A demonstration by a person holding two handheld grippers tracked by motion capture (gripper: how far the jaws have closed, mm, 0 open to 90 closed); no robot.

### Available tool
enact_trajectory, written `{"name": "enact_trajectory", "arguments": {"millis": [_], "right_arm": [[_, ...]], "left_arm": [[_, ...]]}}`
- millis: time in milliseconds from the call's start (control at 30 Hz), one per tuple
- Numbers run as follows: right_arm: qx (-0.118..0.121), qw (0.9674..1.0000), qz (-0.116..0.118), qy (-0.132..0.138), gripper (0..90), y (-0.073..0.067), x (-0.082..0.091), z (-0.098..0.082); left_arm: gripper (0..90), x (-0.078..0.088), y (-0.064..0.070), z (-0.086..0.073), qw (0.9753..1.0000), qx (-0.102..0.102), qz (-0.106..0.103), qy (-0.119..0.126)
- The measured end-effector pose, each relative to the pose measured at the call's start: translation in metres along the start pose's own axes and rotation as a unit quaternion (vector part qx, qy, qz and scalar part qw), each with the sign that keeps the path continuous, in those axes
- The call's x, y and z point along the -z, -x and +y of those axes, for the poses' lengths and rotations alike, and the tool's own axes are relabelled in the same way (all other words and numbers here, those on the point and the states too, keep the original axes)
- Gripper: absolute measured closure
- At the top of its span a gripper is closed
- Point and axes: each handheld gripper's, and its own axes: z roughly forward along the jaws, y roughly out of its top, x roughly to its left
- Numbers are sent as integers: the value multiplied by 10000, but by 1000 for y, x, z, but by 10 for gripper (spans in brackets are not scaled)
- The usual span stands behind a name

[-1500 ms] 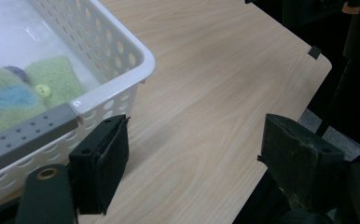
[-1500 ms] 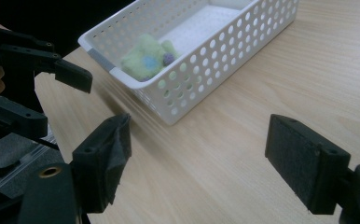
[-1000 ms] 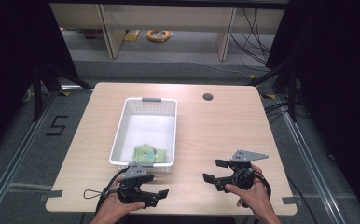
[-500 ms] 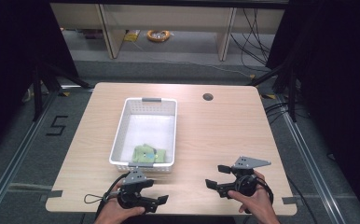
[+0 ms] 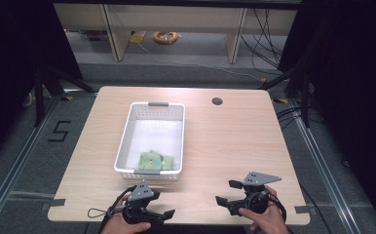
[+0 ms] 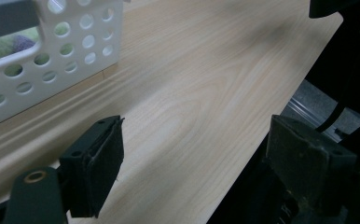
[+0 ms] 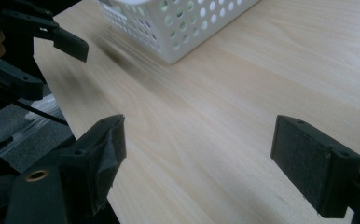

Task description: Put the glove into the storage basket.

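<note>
Both hands come in from the bottom edge of the high view, each wrapped around a handheld gripper and held low, close to the person's body. The left gripper points toward the right, its jaws spread wide with nothing between them; in the left gripper view its two black pads stand far apart. The right gripper points toward the left, facing the other one, its grey three-cornered plate on top and its jaws likewise wide apart and empty. The two grippers are well apart from each other.
</note>
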Motion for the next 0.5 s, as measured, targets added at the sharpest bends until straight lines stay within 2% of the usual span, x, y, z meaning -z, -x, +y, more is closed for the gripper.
{"name": "enact_trajectory", "arguments": {"millis": [33, 67, 100, 133, 167, 200, 300, 333, 367, 400, 433, 467, 500], "right_arm": [[-77, 10000, 26, -53, 189, -2, 0, -2], [120, 9999, 9, -4, 189, 0, -2, -4], [-81, 9999, -8, -113, 189, -3, -1, -5], [42, 10000, -49, -58, 189, -2, -2, -6], [75, 9999, -34, -72, 189, -2, -2, -8], [17, 9999, 30, -126, 188, -4, -3, -11], [10, 9998, -15, -193, 187, -6, -2, -14], [48, 9998, -43, -198, 184, -7, -1, -17], [59, 9997, -70, -217, 181, -8, -1, -19], [19, 9997, -45, -222, 180, -9, -1, -21], [19, 9997, -45, -222, 180, -9, -1, -21], [213, 9996, -10, -205, 178, -6, -2, -23], [213, 9996, -10, -205, 178, -6, -2, -23]], "left_arm": [[188, 0, 0, -1, 10000, -23, -9, -6], [188, 0, 1, -2, 10000, -27, 29, -22], [188, 0, 0, -3, 10000, -48, -20, 0], [187, 0, 0, -5, 9999, -115, -13, -51], [187, 0, 2, -6, 9999, -81, 10, -77], [187, -1, 4, -8, 9999, -105, 4, -56], [186, -2, 6, -10, 10000, -80, 39, -2], [185, 0, 6, -12, 9999, -130, -20, -80], [184, 0, 6, -13, 9996, -199, 106, -146], [183, 0, 8, -14, 9999, -126, 4, -86], [183, 0, 8, -14, 9999, -126, 4, -86], [183, 0, 9, -15, 9999, -149, 17, -51], [182, 0, 9, -17, 9997, -167, 107, -140]]}}
